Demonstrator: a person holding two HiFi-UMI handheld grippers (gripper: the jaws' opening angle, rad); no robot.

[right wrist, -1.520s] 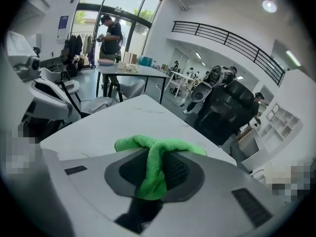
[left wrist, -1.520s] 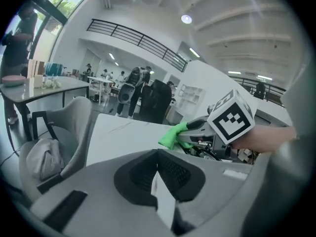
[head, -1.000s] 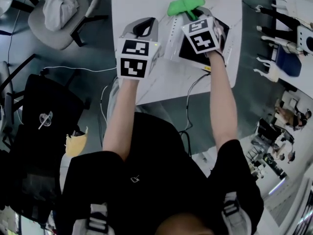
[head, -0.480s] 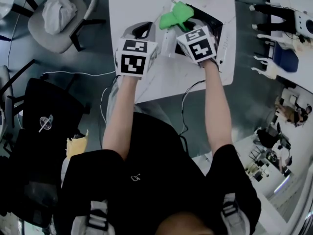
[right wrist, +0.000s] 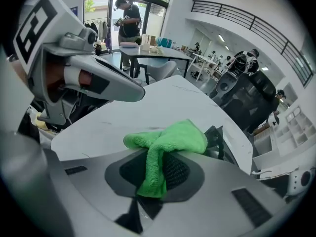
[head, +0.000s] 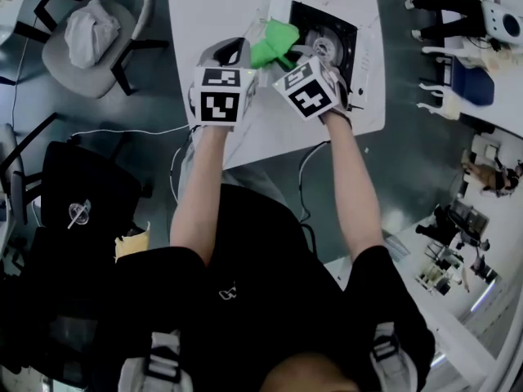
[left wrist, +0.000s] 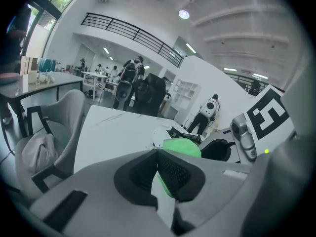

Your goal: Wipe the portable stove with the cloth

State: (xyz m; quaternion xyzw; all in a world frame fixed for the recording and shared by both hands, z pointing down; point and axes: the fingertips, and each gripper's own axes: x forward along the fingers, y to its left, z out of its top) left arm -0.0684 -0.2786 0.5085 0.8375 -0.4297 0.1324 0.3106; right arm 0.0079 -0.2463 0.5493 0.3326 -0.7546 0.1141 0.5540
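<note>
The portable stove (head: 339,33) is black with a round burner and sits on the white table (head: 212,6), near its right edge. A green cloth (head: 274,43) hangs bunched at the stove's left side, over its pale edge strip. My right gripper (head: 284,55) is shut on that cloth (right wrist: 165,142), which drapes down between its pads (right wrist: 175,169). My left gripper (head: 235,49) hovers just left of the cloth, jaws together with nothing in them. From the left gripper view, the cloth (left wrist: 182,147) shows just beyond the left gripper (left wrist: 158,154).
A grey chair (head: 122,47) holding a white bundle stands left of the table, and a black chair (head: 78,194) sits lower left. A cable (head: 315,149) drops from the table's near edge. A white robot (head: 490,19) stands at the right. People stand in the background.
My right gripper has swung left and nearer with the cloth, uncovering the stove's burner. The cloth now sits at the stove's left edge, close to the left gripper, which barely moved.
</note>
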